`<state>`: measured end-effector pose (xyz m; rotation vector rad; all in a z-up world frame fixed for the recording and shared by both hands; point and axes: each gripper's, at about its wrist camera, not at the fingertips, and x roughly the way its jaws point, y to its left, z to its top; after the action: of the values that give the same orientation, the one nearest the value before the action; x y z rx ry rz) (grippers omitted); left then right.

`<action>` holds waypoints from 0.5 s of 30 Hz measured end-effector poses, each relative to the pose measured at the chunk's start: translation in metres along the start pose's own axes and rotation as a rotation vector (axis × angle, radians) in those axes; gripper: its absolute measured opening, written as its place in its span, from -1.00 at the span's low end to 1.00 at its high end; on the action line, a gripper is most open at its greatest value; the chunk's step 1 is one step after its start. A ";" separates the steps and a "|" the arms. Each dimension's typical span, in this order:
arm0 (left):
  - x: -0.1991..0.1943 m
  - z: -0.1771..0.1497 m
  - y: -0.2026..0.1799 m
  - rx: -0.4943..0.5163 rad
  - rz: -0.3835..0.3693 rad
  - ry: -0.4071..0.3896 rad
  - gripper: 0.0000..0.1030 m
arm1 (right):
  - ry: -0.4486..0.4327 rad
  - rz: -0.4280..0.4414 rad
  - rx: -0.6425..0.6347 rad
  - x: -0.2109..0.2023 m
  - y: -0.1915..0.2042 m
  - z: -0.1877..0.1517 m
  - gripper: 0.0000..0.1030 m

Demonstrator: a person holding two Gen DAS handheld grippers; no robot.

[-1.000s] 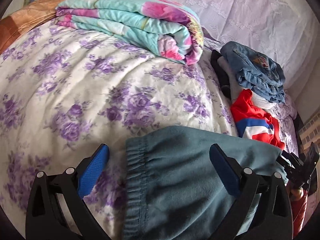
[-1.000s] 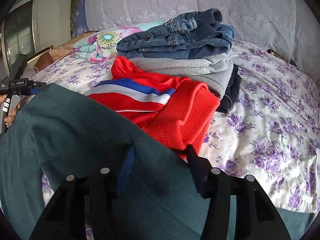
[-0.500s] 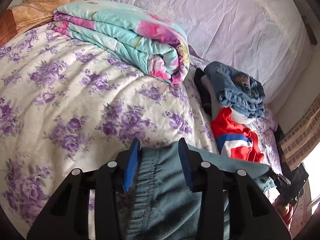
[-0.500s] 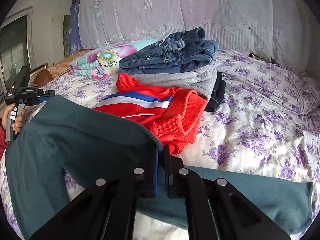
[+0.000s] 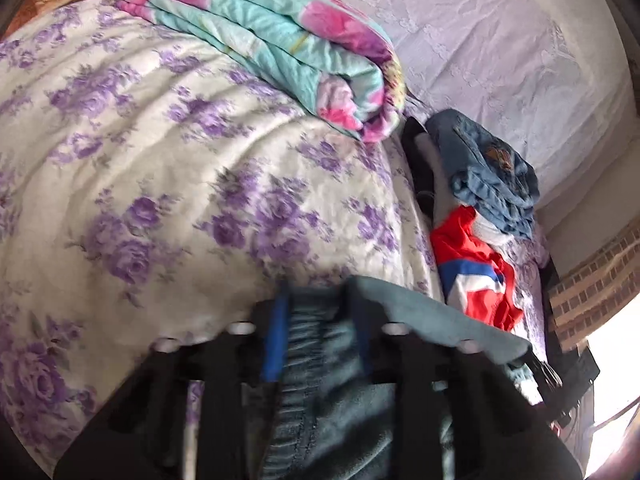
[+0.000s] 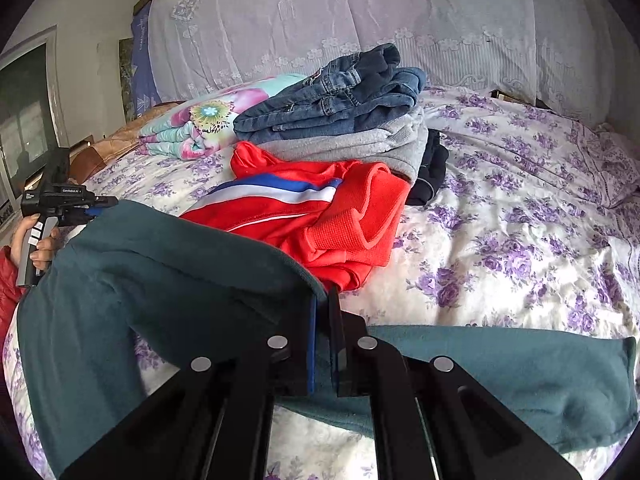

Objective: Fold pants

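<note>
The teal pants (image 6: 168, 264) hang lifted above the flowered bedspread (image 6: 500, 240), with the left gripper (image 5: 320, 332) clamped on the gathered waistband and the right gripper (image 6: 322, 312) pinched tight on a fold of the fabric farther along; one leg trails flat on the bed toward the right. To fold well, both grips should hold firm and move level, keeping the cloth taut between them. It should land clear of the red jacket (image 6: 320, 216), which lies just beside the pants.
</note>
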<state>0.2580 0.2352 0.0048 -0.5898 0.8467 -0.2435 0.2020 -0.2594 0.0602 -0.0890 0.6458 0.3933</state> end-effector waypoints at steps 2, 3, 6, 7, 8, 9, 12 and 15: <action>-0.007 -0.002 -0.006 0.025 0.006 -0.028 -0.62 | -0.018 -0.009 0.001 -0.004 0.000 0.000 -0.89; -0.015 -0.004 -0.011 0.042 0.007 -0.063 -0.62 | -0.032 -0.017 0.000 -0.008 0.002 0.001 -0.89; -0.044 -0.006 -0.018 0.036 -0.038 -0.147 -0.62 | -0.082 -0.025 -0.003 -0.030 0.009 0.001 -0.89; -0.055 -0.008 -0.019 0.025 -0.066 -0.169 -0.62 | -0.102 -0.027 -0.009 -0.042 0.014 -0.001 -0.89; -0.068 -0.010 -0.021 0.020 -0.103 -0.190 -0.62 | -0.119 -0.026 -0.015 -0.055 0.018 -0.005 -0.89; -0.081 -0.015 -0.023 0.022 -0.136 -0.203 -0.62 | -0.134 -0.026 -0.024 -0.069 0.023 -0.011 -0.89; -0.107 -0.036 -0.027 0.056 -0.155 -0.202 -0.62 | -0.143 -0.018 -0.041 -0.103 0.036 -0.035 -0.89; -0.127 -0.067 -0.023 0.087 -0.133 -0.173 -0.62 | -0.110 0.021 -0.025 -0.126 0.048 -0.069 -0.89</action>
<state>0.1258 0.2447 0.0632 -0.5780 0.6277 -0.3435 0.0528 -0.2707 0.0831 -0.0841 0.5338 0.4236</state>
